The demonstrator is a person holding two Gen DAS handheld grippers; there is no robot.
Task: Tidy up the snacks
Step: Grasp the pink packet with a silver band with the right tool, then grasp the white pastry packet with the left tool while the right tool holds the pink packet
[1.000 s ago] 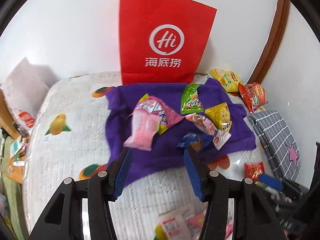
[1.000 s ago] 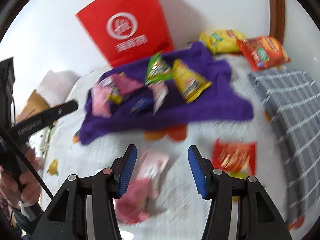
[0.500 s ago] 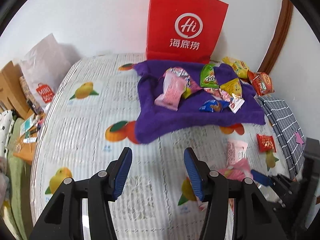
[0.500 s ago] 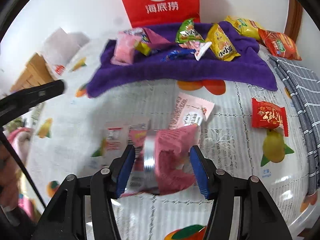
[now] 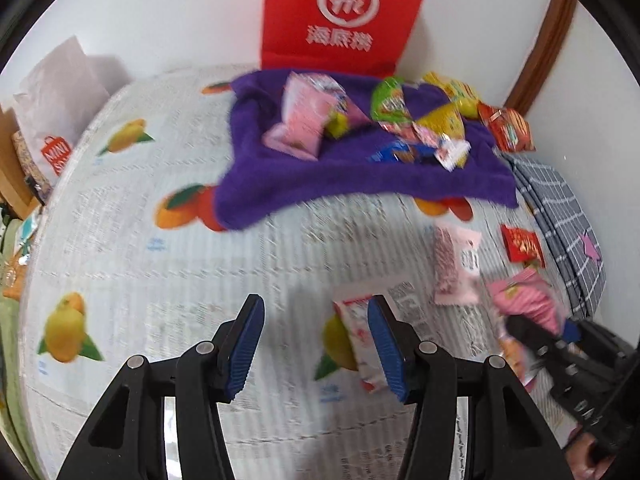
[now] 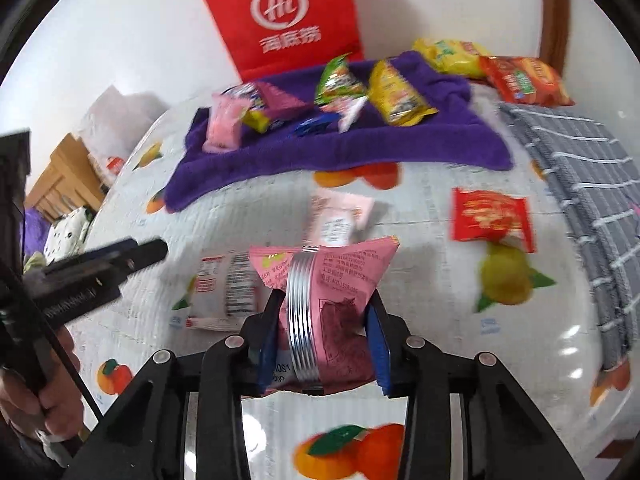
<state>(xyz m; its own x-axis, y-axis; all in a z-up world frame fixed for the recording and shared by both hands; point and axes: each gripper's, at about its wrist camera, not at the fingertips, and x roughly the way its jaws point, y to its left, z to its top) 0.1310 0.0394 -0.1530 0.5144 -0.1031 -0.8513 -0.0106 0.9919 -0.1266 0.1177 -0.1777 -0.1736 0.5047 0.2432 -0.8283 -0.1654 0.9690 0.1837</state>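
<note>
The right claw [image 6: 322, 340] has just been closing and now grips a pink snack packet [image 6: 332, 300], its blue pads pressed into both sides so the foil bulges up between them. The hold sits low on the packet, leaving the printed top and silver seam standing ahead of the claw. That looks like a hold for carrying, probably toward the purple towel [image 6: 340, 148] far ahead, where several snacks are already gathered in front of the red paper bag [image 6: 280, 16]; the towel seems to be the collecting spot.

The left claw [image 5: 316, 344] is open with nothing between its fingers. A white and red packet [image 5: 356, 340] lies on the bench [image 5: 160, 260] just beside and partly behind its right finger, outside the gap. The claw is tilted down toward the fruit-printed cloth, so this packet is likely its target, but it would need to shift right to straddle it.

Other loose snacks lie ahead of the right claw: a pale pink packet [image 6: 340, 216] just beyond the held one, and a small red packet [image 6: 492, 216] ahead to the right, near the grey checked cloth [image 6: 580, 184]. Thin packets lying flat may slip under the pads.
</note>
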